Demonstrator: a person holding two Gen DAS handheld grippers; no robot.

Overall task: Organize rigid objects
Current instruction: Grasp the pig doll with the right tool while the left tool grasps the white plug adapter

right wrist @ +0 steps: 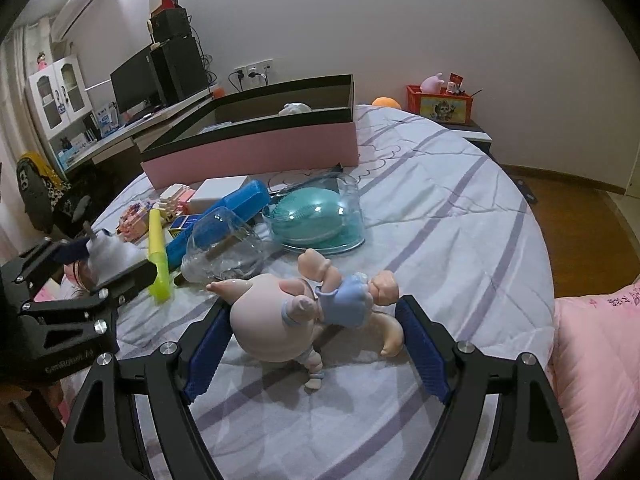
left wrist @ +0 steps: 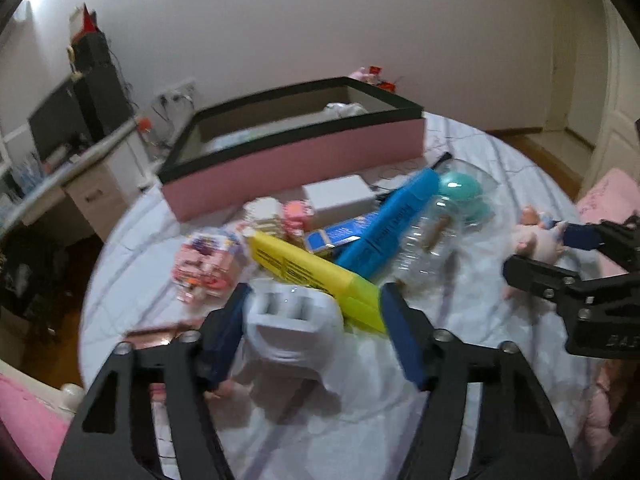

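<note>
Left wrist view: left tongs (left wrist: 314,308) bracket a white plastic piece (left wrist: 292,332), grip unclear; right tongs (right wrist: 316,344) stand wide around a doll (right wrist: 304,312) on the bed (right wrist: 440,216).

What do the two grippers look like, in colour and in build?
Both the left gripper and the right gripper have black metal frames with cut-out openings, silver round bolts, and dark blue textured pads on the fingers. Pale embossed lettering marks each body; it is unreadable.

place: home bedroom | evidence: striped bedsheet (right wrist: 460,208); desk with monitor (right wrist: 130,84); wall air conditioner (right wrist: 80,0)
</note>
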